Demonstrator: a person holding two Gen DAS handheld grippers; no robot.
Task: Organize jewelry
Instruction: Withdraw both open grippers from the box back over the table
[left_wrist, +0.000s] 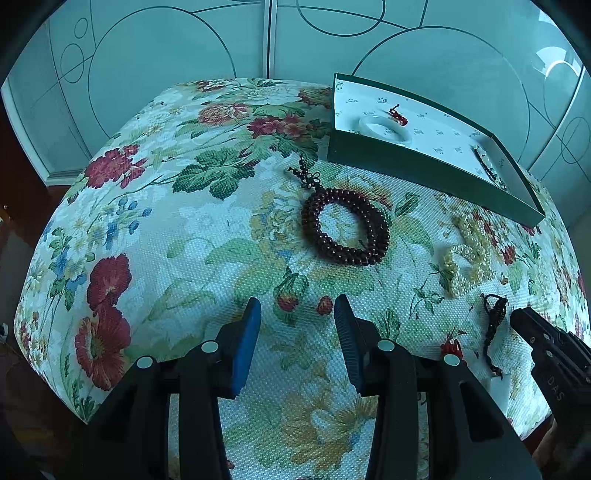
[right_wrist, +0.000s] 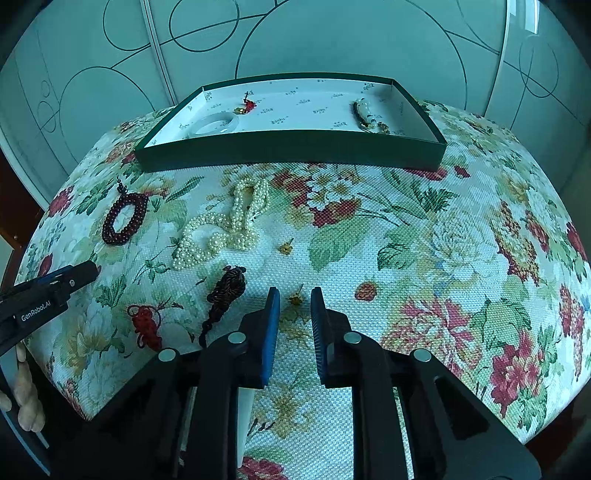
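Note:
A dark red bead bracelet (left_wrist: 345, 227) lies on the floral cloth ahead of my open, empty left gripper (left_wrist: 297, 308); it also shows in the right wrist view (right_wrist: 123, 218). A pearl necklace (right_wrist: 225, 223) lies heaped left of centre, also in the left wrist view (left_wrist: 469, 258). A dark braided tassel (right_wrist: 225, 291) lies just left of my open, empty right gripper (right_wrist: 294, 295). The green tray (right_wrist: 295, 147) at the back holds a white bangle (right_wrist: 216, 123), a red knot charm (right_wrist: 248, 105) and a beaded piece (right_wrist: 365, 114).
The floral tablecloth (right_wrist: 443, 240) covers a small table whose edges drop away on all sides. Frosted glass panels (right_wrist: 332, 37) with circle patterns stand behind it. The other gripper's tip (right_wrist: 74, 275) shows at the left edge.

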